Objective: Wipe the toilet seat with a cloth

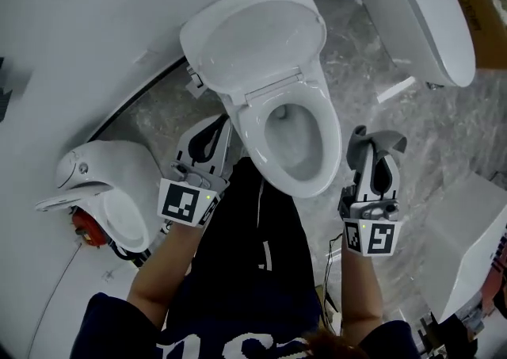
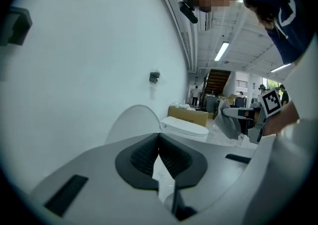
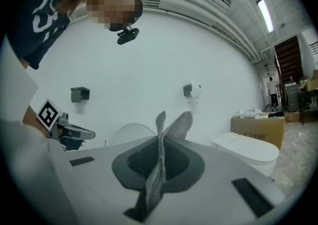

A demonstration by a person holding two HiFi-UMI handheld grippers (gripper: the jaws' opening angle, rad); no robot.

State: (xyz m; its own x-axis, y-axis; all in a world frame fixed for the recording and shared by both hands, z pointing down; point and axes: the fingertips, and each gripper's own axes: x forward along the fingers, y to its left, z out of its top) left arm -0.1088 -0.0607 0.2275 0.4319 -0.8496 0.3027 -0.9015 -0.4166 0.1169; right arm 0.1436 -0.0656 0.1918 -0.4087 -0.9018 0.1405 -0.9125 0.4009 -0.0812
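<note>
Though the box [image 3: 258, 125] print blurs, right gripper [image 1: 378, 158] pinches cloth [image 3: 175, 123].

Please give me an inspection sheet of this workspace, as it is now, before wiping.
Surface: seat down, lid up; no stain seen.
Job's things: grey cloth, held above the floor, not on the seat.
Clutter: red object beside the left toilet; cardboard box behind.
Grippers: left gripper shut, empty; right gripper shut on the cloth.
Cables: thin cable on the floor, at the left.
Surroundings: white wall; another toilet at the upper right.
</note>
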